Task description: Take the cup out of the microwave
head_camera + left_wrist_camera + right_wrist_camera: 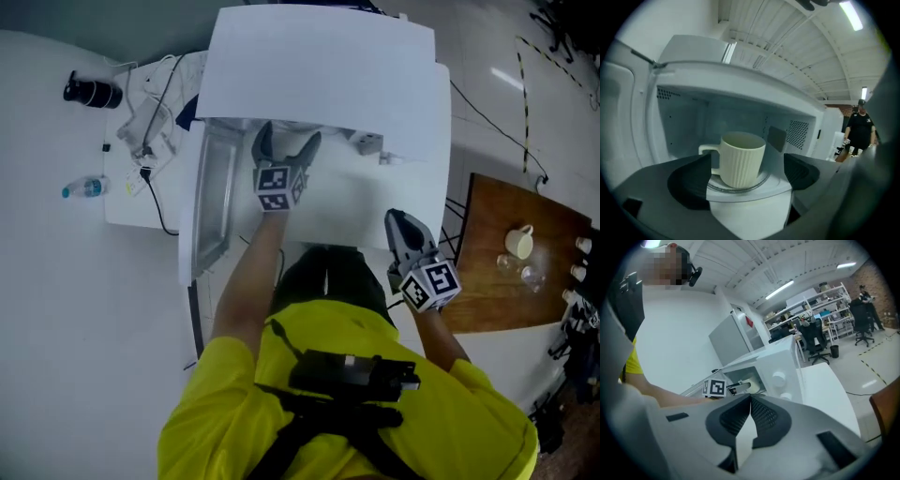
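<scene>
A cream ribbed cup (pixel 740 159) with its handle to the left stands upright on the glass turntable (pixel 740 186) inside the white microwave (pixel 319 75), whose door (pixel 211 202) hangs open at the left. My left gripper (pixel 286 150) is open at the oven's mouth. In the left gripper view its dark pads (pixel 689 183) stand wide on either side of the cup, apart from it. My right gripper (pixel 398 225) is shut with nothing in it, held back over the white table to the right. From the right gripper (pixel 750 397) view the cup (pixel 753 384) shows in the cavity.
A wooden side table (pixel 487 291) at the right carries a white mug (pixel 520 242) and small glasses. On the table left of the microwave lie a water bottle (pixel 84 188), a black cylinder (pixel 92 92) and cables. A person in black (pixel 860 133) stands far off.
</scene>
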Demonstrator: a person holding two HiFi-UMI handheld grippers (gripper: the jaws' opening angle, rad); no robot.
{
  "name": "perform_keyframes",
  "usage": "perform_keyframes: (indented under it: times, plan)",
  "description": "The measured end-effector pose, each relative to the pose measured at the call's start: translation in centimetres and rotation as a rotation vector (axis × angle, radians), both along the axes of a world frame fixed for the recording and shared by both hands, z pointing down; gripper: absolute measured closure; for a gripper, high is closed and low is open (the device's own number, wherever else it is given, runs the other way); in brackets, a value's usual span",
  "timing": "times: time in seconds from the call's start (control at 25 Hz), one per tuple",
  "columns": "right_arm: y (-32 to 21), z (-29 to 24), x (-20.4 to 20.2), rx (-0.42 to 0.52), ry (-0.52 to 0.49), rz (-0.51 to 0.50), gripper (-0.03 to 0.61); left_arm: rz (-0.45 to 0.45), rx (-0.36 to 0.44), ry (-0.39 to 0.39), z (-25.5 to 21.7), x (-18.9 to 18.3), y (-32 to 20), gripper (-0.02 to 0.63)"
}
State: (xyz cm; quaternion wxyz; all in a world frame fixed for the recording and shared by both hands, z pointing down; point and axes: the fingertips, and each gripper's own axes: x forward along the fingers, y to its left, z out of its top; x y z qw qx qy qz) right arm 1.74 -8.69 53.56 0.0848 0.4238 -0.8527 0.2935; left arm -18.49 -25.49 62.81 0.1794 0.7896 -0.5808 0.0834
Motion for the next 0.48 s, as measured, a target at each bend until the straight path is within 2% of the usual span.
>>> perform_keyframes:
  times: [0.2,0.48]
  plan:
    - [-1.1,1.2,1.8,-0.019,0.004,0.031,0.571,-0.046,-0.066,-0.023,3.7,0.5,-2.4,0.138]
    - [-1.7,1.7,2.6,-0.018,0.014,0.052,0.571,-0.135,-0.019,-0.045,3.6,0.2,-5.2,0.163]
